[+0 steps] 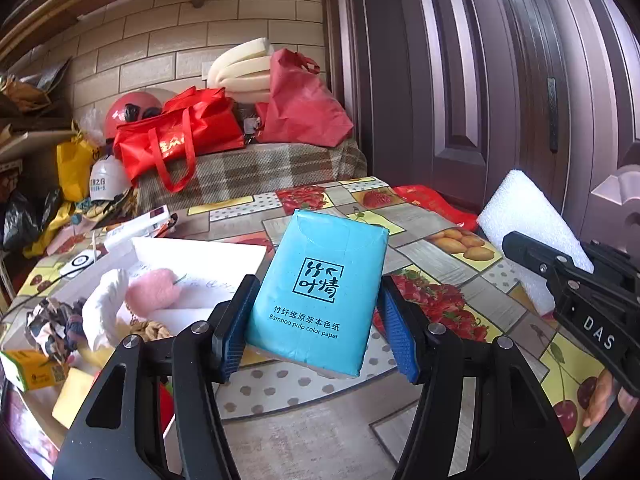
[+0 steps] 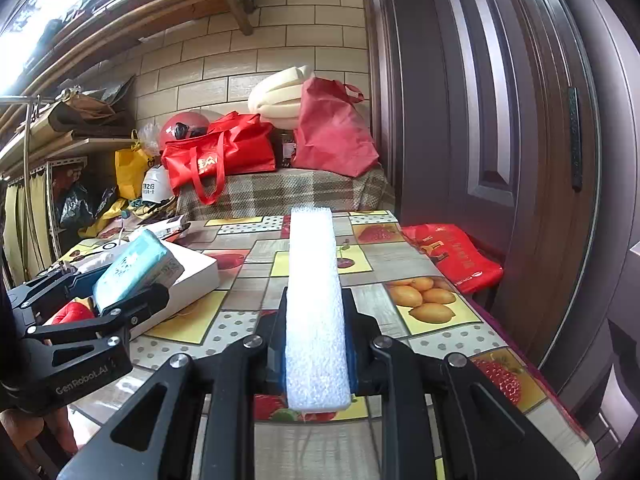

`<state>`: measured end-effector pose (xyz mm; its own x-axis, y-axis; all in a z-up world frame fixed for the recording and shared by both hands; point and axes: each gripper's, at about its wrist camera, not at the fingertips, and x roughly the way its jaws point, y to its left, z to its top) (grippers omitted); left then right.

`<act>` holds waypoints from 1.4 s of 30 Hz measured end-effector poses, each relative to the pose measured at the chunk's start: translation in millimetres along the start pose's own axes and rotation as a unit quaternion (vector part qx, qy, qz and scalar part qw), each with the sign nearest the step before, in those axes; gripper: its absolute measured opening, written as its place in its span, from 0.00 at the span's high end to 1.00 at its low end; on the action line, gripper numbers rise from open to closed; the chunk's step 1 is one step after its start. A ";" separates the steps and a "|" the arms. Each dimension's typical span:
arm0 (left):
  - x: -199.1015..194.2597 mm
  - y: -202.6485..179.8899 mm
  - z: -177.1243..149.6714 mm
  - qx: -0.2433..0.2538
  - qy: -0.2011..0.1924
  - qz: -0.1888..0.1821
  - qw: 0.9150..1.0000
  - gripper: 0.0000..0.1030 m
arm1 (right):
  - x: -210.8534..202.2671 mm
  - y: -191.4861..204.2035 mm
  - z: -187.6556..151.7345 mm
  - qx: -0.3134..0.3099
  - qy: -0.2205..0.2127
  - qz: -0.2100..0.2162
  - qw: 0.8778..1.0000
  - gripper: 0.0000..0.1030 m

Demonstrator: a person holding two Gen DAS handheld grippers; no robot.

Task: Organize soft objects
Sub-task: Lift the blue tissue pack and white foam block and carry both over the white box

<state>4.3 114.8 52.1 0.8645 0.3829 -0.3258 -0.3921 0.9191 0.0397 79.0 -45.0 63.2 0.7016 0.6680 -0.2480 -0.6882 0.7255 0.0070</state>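
My left gripper [image 1: 316, 304] is shut on a blue tissue pack [image 1: 320, 292], its blue pads pressing both long sides. The pack hangs tilted above the fruit-patterned table [image 1: 440, 264]. The right wrist view shows that pack [image 2: 136, 268] in the left gripper [image 2: 124, 284], beside a white box [image 2: 192, 284]. My right gripper [image 2: 316, 320] is shut on a long white foam slab [image 2: 314, 300], which sticks out forward over the table. In the left wrist view the foam slab [image 1: 532, 232] and right gripper [image 1: 560, 272] are at the right. A pink fluffy ball [image 1: 154, 290] and white cloth [image 1: 104, 304] lie in the white box [image 1: 208, 256].
A red bag [image 2: 456, 256] lies on the table's right edge by the dark door [image 2: 500, 120]. Behind the table stands a plaid-covered bench [image 2: 288, 192] with red bags and foam rolls. A yellow block [image 1: 74, 396] and a small orange carton [image 1: 32, 368] lie at the near left.
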 end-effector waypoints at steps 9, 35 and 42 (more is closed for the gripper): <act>-17.7 7.8 -6.9 0.000 -0.003 -0.004 1.000 0.42 | -4.5 16.4 -2.5 0.006 0.004 0.016 1.000 0.81; -62.6 82.9 -27.9 -0.032 -0.009 0.017 0.999 0.41 | -6.1 98.0 -7.2 -0.023 0.021 0.074 0.997 0.81; -68.2 105.0 -31.6 -0.055 -0.006 0.026 0.998 0.41 | -3.5 118.1 -8.0 -0.035 0.027 0.088 0.995 0.81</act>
<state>-105.8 182.2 48.6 0.8455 0.4317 -0.3143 -0.4682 0.8823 -0.0475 -6.1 37.0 57.2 0.5598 0.7719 -0.3014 -0.8116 0.5841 -0.0117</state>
